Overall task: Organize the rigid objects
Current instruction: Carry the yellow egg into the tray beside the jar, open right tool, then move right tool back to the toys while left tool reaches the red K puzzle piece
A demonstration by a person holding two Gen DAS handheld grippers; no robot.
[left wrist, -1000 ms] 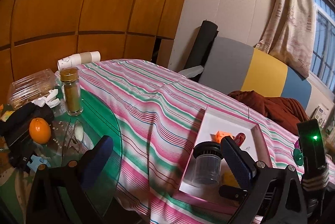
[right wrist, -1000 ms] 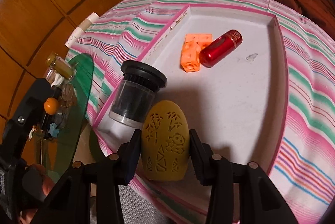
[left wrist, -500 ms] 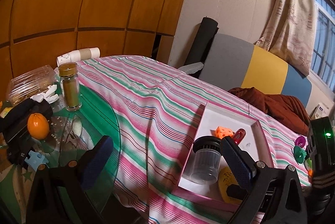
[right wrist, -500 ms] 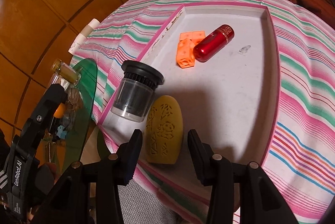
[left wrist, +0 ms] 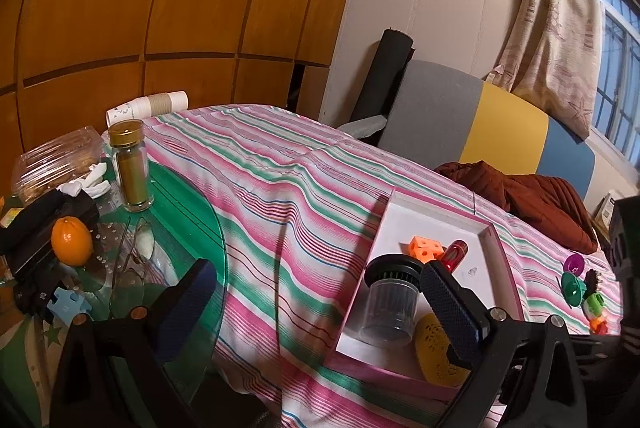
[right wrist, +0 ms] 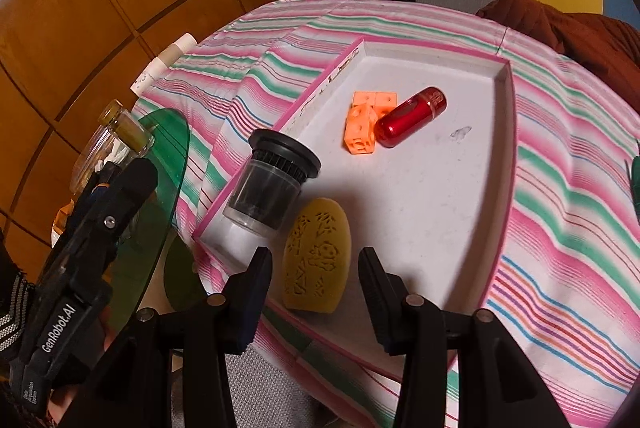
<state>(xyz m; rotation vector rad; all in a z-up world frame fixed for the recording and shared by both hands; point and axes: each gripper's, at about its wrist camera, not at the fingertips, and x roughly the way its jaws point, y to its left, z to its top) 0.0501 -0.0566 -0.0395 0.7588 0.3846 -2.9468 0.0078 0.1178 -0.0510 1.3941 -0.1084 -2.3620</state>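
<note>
A white tray with a pink rim [right wrist: 460, 196] lies on the striped cloth. In it are a yellow patterned oval piece [right wrist: 318, 254], a clear cup with a black lid [right wrist: 268, 184], an orange cube block [right wrist: 366, 122] and a red capsule [right wrist: 412, 116]. My right gripper [right wrist: 316, 268] is open, its fingers either side of the yellow piece and apart from it. My left gripper [left wrist: 316, 292] is open and empty above the cloth, left of the tray [left wrist: 432, 224]. The yellow piece [left wrist: 434, 348] and the cup [left wrist: 390, 300] also show in the left wrist view.
A green glass side table [left wrist: 180, 204] at the left holds a spice jar [left wrist: 130, 166], an orange fruit [left wrist: 71, 242], glasses and a plastic box. Small toys [left wrist: 580, 284] lie on the cloth right of the tray. A brown jacket [left wrist: 532, 200] lies behind.
My right gripper has opened and let go of the yellow piece, which now lies in the tray, and has drawn back a little. My left gripper has shifted slightly.
</note>
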